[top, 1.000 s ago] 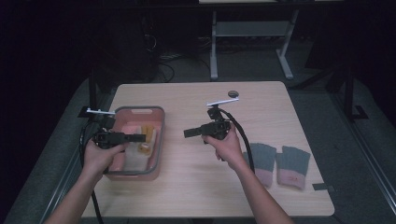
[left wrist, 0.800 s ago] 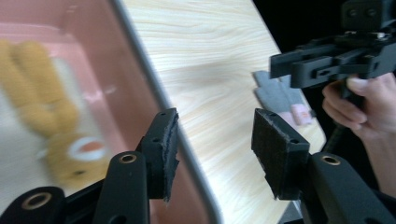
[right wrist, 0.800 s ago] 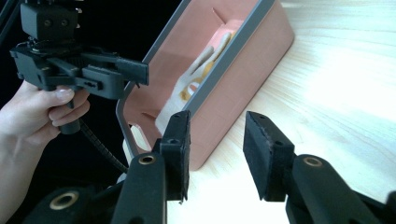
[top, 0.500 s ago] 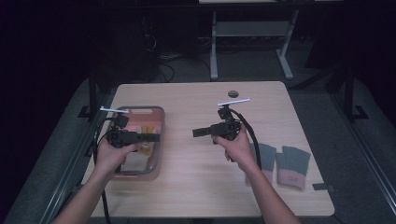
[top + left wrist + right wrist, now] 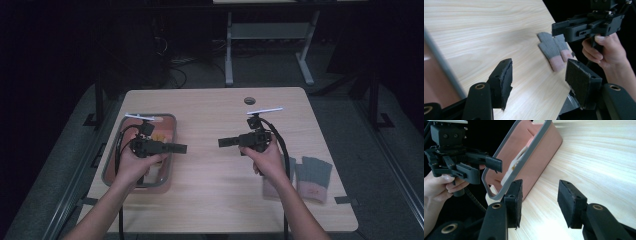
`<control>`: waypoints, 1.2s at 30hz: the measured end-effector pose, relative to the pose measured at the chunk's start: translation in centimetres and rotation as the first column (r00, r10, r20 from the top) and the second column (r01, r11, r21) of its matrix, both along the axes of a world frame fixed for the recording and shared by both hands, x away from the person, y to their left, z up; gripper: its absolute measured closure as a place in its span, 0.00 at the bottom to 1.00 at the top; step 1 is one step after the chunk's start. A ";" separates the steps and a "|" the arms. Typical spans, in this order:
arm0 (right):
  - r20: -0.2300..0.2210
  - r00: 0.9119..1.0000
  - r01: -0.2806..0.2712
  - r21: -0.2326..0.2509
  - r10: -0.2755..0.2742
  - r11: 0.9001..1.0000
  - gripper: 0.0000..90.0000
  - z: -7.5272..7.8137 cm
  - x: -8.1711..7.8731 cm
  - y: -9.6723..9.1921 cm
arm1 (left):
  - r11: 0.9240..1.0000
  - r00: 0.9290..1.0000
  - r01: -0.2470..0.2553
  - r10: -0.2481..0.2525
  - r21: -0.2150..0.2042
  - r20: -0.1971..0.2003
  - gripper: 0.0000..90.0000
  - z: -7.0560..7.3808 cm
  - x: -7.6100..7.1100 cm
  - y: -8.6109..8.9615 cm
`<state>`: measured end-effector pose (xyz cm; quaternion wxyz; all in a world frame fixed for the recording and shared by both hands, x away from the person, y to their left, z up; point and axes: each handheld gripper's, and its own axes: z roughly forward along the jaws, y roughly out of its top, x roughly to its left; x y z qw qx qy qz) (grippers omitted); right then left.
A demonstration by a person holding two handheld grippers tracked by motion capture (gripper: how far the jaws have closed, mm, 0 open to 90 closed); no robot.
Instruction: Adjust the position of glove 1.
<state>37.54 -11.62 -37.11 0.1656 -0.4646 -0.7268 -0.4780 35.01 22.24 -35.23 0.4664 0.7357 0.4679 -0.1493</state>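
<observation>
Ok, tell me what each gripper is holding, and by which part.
Nothing: the left gripper and right gripper both stand open over bare table, their jaws having just been opening.

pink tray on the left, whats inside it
Inside the pink tray lie pale cream and orange items, unclear what. The left tongs and the hand holding them cover much of the inside.

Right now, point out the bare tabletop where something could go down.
Free: the wood between the pink tray and the gloves, plus the far strip near the round hole. Crowded: inside the tray and the gloves' corner.
</observation>
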 end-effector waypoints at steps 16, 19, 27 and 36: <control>0.001 0.999 0.036 -0.010 -0.036 0.999 0.59 -0.2 -1.1 -3.5 | 0.996 0.997 0.066 -0.067 -0.054 -0.025 0.44 -0.5 0.5 -3.0; -0.001 0.999 0.043 -0.010 -0.043 0.999 0.59 -0.3 -1.4 -4.4 | 0.995 0.996 0.077 -0.079 -0.059 -0.029 0.44 -0.6 0.5 -3.7; -0.009 0.998 0.064 -0.023 -0.065 0.998 0.57 -0.7 -2.1 -6.6 | 0.993 0.994 0.097 -0.099 -0.072 -0.037 0.44 -0.9 0.4 -5.4; -0.005 0.996 0.087 -0.035 -0.087 0.996 0.57 -0.6 -2.9 -8.7 | 0.988 0.990 0.136 -0.138 -0.077 -0.024 0.44 -1.1 0.4 -7.9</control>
